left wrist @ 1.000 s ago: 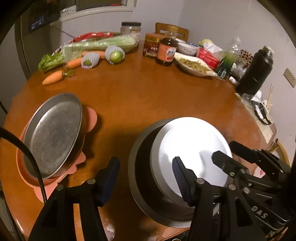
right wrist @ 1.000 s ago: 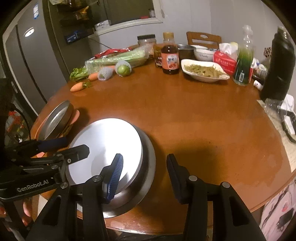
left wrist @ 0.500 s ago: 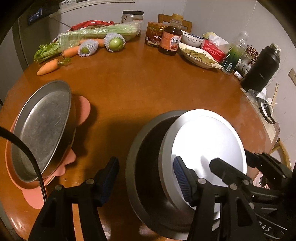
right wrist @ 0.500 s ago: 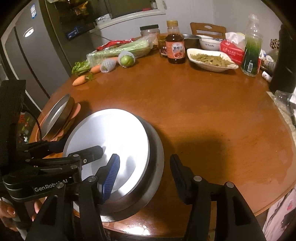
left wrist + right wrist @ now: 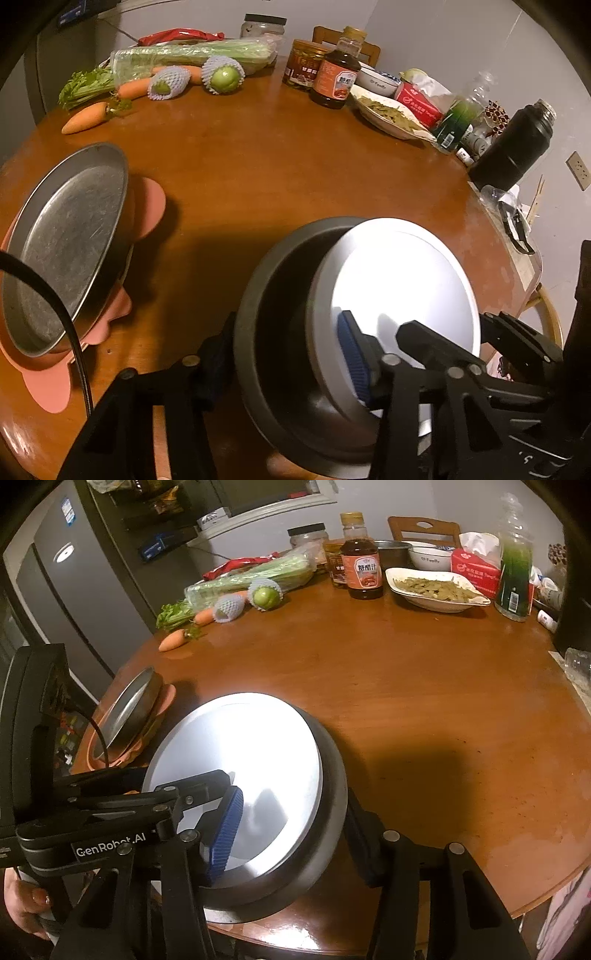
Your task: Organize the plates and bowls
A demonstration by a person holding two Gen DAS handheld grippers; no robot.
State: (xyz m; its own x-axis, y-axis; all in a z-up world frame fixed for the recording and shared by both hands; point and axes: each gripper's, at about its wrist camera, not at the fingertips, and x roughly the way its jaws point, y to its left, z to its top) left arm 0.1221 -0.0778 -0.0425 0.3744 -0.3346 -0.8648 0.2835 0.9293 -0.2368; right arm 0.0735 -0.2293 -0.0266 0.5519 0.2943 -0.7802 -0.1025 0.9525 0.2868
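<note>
A dark metal bowl (image 5: 258, 369) (image 5: 328, 812) stands at the table's near edge with a white plate (image 5: 399, 280) (image 5: 240, 746) leaning tilted inside it. My left gripper (image 5: 286, 354) straddles the bowl's left wall. Its jaws are closing, the outer finger against the wall and the blue pad on the plate's edge. My right gripper (image 5: 293, 830) straddles the opposite wall. Its jaws are also closing, with the outer finger at the wall and the blue pad just over the plate. A steel pan (image 5: 66, 236) (image 5: 133, 705) rests tilted on a pink plate (image 5: 48, 391) at the left.
Carrots (image 5: 85, 118), wrapped fruit and celery lie at the back left. A sauce bottle (image 5: 334, 81), a dish of food (image 5: 388, 114) and a black flask (image 5: 513, 147) line the back right. A fridge (image 5: 74, 590) stands beyond the table. A person's hand (image 5: 22, 904) holds the left gripper.
The left jaws have narrowed onto the bowl's wall and the plate. The bowl now sits between the right gripper's fingers, whose outer finger earlier stood clear of it. The bowl looks more tilted.
</note>
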